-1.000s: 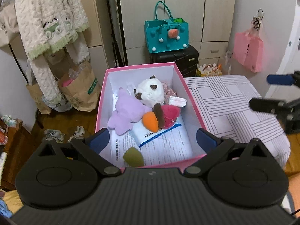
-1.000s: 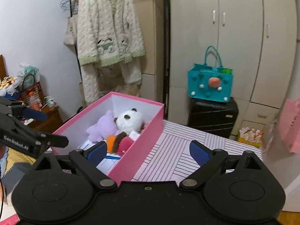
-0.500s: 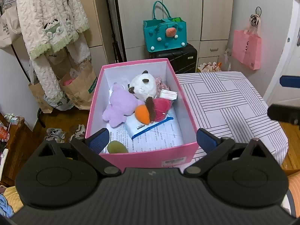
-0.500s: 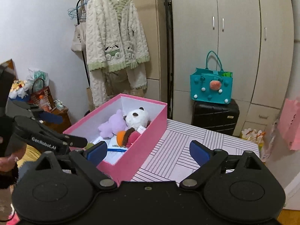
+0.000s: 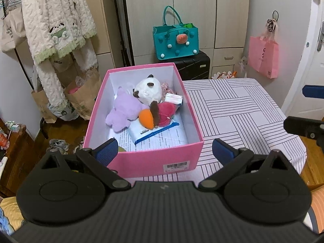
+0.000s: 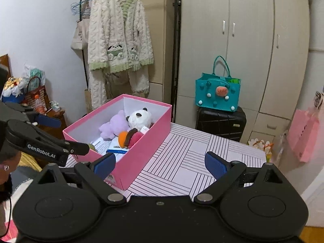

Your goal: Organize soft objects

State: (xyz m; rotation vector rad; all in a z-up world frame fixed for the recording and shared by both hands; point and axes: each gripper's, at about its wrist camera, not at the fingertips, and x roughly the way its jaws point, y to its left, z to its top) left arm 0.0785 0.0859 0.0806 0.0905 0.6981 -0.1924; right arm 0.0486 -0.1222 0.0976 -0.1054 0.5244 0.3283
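The pink box (image 5: 145,158) sits mid-frame on the striped surface (image 5: 239,109), soft toys (image 5: 141,105) piled inside. Both the left gripper (image 5: 165,148) and right gripper (image 6: 160,163) hang wide apart, empty. Best approach: descend centrally, pinch one plush body, avoiding the papers beneath.

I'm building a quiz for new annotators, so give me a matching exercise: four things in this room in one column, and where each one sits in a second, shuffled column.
Things:
1. panda plush
2. teal felt bag
3. pink shopping bag
4. pink box

Places:
A. on the striped tablecloth
B. hanging at the right, beside the door
C. inside the box, at its far end
D. on top of the black suitcase

Pairs: 1-C, 2-D, 3-B, 4-A
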